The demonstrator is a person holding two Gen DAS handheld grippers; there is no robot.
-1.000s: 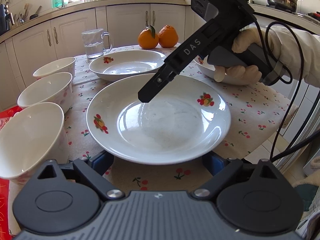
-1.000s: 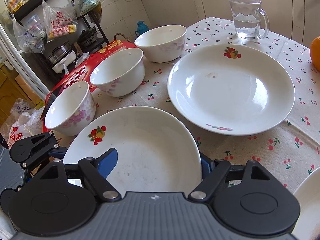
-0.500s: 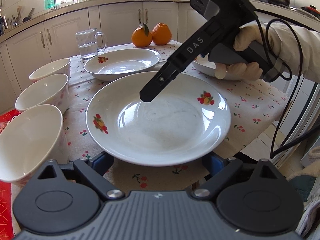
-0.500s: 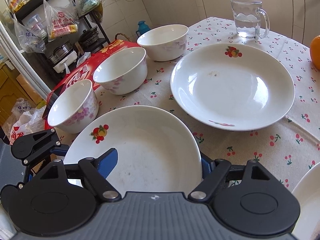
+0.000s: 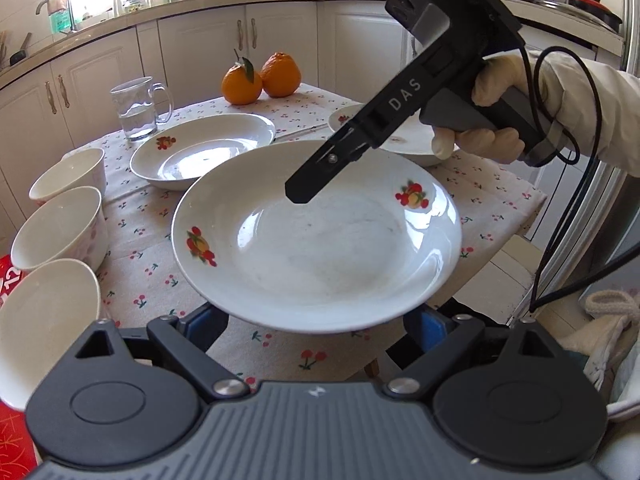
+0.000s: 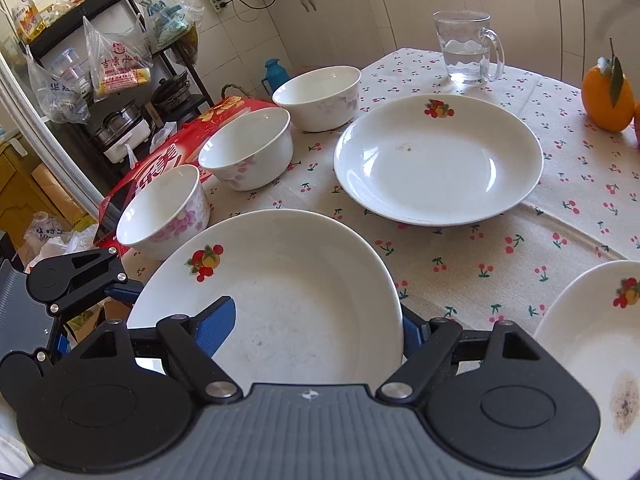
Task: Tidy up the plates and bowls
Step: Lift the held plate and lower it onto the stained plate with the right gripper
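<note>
- The right gripper [image 6: 312, 324] is pinching the plate [image 6: 288, 300] at its rim: 1 blue finger [image 6: 216, 320] is lying on the plate's inner face, and the other is sitting under the edge, mostly hidden.
- In the left wrist view, that top finger is reaching in over the far rim, with a gloved hand [image 5: 492, 120] gripping the handle.
- The left gripper [image 5: 316, 320] is standing spread wide, both blue pads tucked below the near rim; whether they are touching the plate I cannot tell.
- The plate is hanging level above the near edge of the cloth [image 6: 460, 256], partly past the table's edge (its fruit prints are showing on 2 sides).
- A second plate [image 6: 440, 160] is lying flat on the cloth farther in, and a third, stained plate [image 6: 592, 360] is sitting to the right.
- 3 bowls [image 6: 248, 152] are standing upright in a row along the left side, close together.
- A mug [image 6: 468, 52] of water and 2 oranges [image 5: 260, 80] are sitting at the far end.
</note>
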